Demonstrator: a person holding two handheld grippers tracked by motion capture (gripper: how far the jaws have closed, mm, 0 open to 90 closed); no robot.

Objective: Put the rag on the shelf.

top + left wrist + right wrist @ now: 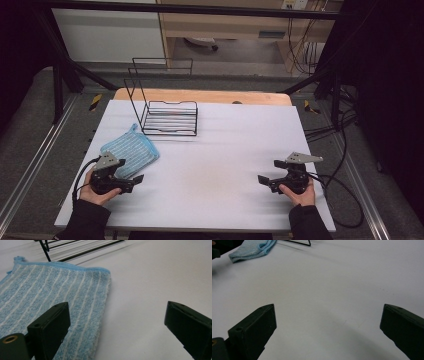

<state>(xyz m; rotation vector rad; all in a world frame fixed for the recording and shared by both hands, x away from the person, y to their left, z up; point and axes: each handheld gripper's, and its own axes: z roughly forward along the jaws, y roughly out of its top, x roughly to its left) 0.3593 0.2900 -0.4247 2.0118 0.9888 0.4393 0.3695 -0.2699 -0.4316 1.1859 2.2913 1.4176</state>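
The cloth (130,153), blue with white stripes, lies folded flat on the bench (215,165) at its left side, just in front of the wire rack (167,117) and apart from it. The left gripper (136,181) sits low beside the cloth's near edge with its jaws spread wide and nothing between them; in the left gripper view 1 jaw stands over the cloth (50,302) and the other over bare bench. The right gripper (261,179) rests well apart on the right, also wide and empty, facing across the bench toward the cloth (252,250). The likely work is picking up the cloth, perhaps to put it on the rack. The main risk is a shallow bite: the cloth is thin and lies flat, so jaws closing level may skim over it or pinch only the top layer, and the fold would open as it rises. Pushing in from the side could simply shove the cloth toward the rack and bunch it. A loose corner dragged past the rack's thin wires could also snag and tip or shift it.
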